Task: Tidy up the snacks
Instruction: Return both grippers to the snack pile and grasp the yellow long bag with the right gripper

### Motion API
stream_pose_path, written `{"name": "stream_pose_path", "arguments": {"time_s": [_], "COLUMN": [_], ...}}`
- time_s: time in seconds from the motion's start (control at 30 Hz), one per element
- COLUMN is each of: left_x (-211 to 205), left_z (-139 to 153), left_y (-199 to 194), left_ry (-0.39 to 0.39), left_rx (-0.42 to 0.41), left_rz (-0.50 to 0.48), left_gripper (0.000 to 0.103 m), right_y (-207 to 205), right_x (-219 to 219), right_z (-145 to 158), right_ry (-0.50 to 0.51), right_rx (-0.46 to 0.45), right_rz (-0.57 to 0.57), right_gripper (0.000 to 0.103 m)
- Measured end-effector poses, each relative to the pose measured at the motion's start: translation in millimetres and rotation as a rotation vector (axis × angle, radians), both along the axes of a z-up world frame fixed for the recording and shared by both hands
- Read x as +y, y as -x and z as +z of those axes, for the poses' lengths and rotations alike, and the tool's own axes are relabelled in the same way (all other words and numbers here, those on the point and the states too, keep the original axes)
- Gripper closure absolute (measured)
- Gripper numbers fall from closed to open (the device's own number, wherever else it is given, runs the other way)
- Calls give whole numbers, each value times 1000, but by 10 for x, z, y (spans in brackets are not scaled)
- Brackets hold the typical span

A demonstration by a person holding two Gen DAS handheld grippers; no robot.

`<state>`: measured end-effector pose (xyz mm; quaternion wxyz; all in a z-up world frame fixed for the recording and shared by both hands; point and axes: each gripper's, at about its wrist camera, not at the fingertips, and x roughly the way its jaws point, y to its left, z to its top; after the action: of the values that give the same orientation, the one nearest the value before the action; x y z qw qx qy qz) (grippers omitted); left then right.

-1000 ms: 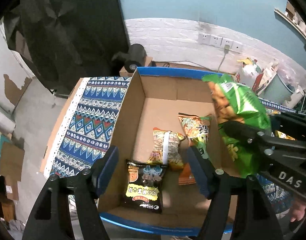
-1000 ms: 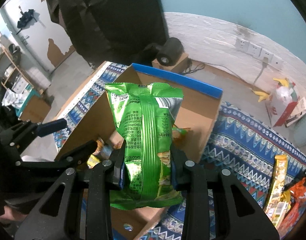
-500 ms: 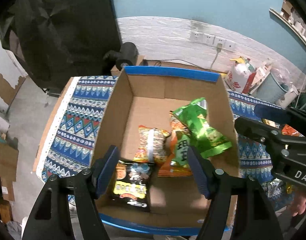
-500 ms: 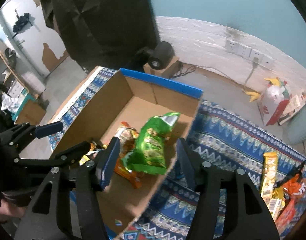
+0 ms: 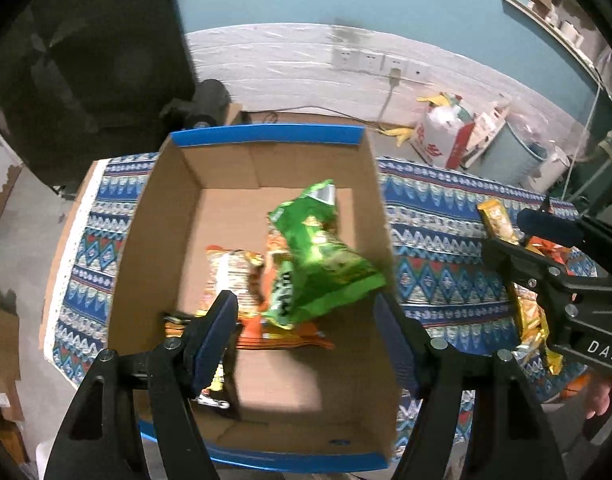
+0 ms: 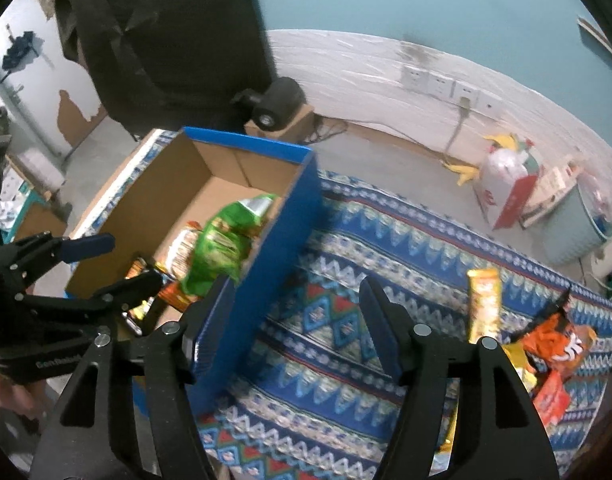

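A green snack bag (image 5: 322, 256) lies in the cardboard box (image 5: 266, 172) with blue rims, on top of orange packets (image 5: 286, 336) and beside a striped packet (image 5: 230, 276). It also shows in the right wrist view (image 6: 222, 244). My left gripper (image 5: 306, 336) is open and empty above the box's near half. My right gripper (image 6: 294, 316) is open and empty, over the patterned cloth just right of the box's right wall (image 6: 274, 272). It shows from the side in the left wrist view (image 5: 546, 248). Loose snacks lie on the cloth at the right: a yellow bar (image 6: 484, 304) and an orange bag (image 6: 558, 344).
The box stands on a blue patterned cloth (image 6: 346, 320). A black packet (image 5: 216, 396) lies in the box's near left corner, partly hidden by my left finger. A black roller on a small box (image 6: 278, 104), a white bag (image 6: 502, 188) and a wall with sockets (image 6: 446, 84) stand behind.
My right gripper opened and let go of the green bag, which dropped into the box. The right gripper then moved right, out over the cloth. The left gripper stayed open above the box.
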<state>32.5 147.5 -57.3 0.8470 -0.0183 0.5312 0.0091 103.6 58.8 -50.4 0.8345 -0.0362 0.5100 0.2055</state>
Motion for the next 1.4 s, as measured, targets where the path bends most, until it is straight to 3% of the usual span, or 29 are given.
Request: {"name": "stream_pose_path", "arguments": {"time_s": [0.77,1.03,1.4], "left_x": [-1215,-1681,-2111], "left_z": [-132,-306,-652], "left_y": [-60,-41,-56], "left_ry": [-73,-88,-107], "left_rx": [35,78,166], "left_rz": [-213,-293,-350], "left_gripper": [31,30,30], "right_y": [279,400,439], "right_x": [-1267,-1727,-2213], "right_z": [-146,-347,-901], "right_ry": [96,135,158], "right_rx": [19,56,190], "right_rz": [-148,-207,-276], "right_gripper": [37,37,38]}}
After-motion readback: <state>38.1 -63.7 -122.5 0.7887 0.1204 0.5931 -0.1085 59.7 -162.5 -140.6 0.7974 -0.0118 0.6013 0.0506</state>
